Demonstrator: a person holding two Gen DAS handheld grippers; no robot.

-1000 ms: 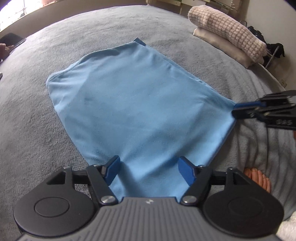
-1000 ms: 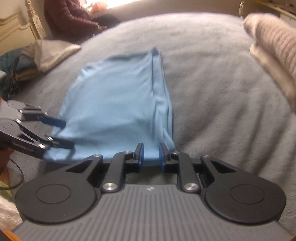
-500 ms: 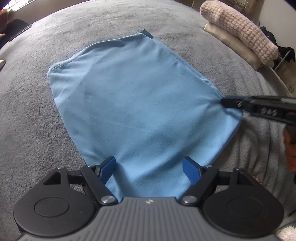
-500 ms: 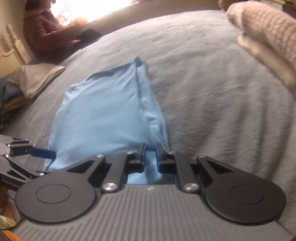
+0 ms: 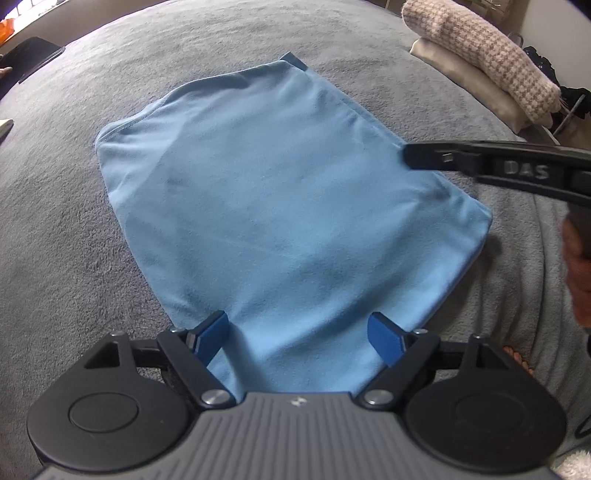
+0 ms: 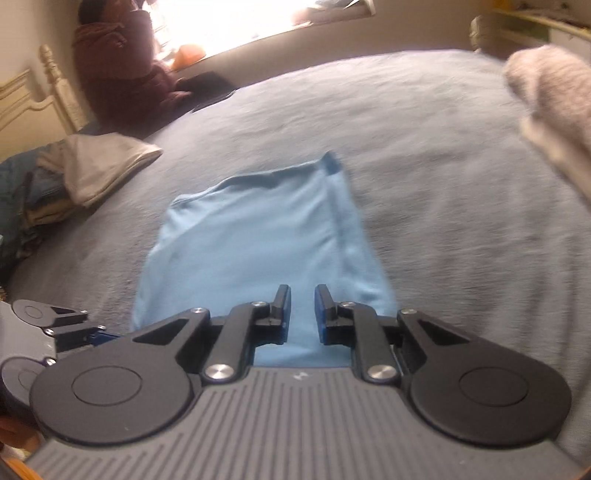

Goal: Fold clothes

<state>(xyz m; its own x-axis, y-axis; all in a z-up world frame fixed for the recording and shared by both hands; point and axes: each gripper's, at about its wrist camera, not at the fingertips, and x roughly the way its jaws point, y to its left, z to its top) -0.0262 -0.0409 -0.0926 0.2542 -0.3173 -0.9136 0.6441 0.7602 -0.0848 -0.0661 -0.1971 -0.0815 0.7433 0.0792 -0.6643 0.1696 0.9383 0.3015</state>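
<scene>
Currently my left gripper (image 5: 299, 334) stands spread and opening wider over the near edge of the blue cloth (image 5: 280, 206), pads clear of it. My right gripper (image 6: 302, 306) is narrow, easing apart, cloth visible in the gap, grip uncertain. Cloth lies flat on the grey bed (image 5: 110, 295); folded stack (image 5: 480, 66) at 2 o'clock

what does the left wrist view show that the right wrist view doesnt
Only the left wrist view: the left gripper from behind, its jaws opening with the cloth's near part lying loose between them, and a cream folded item under the knit.

Only the right wrist view: a seated person in dark red, a window, a folded grey garment, a headboard.

Both: the light blue cloth on the grey blanket, the pink knit, the right gripper.
</scene>
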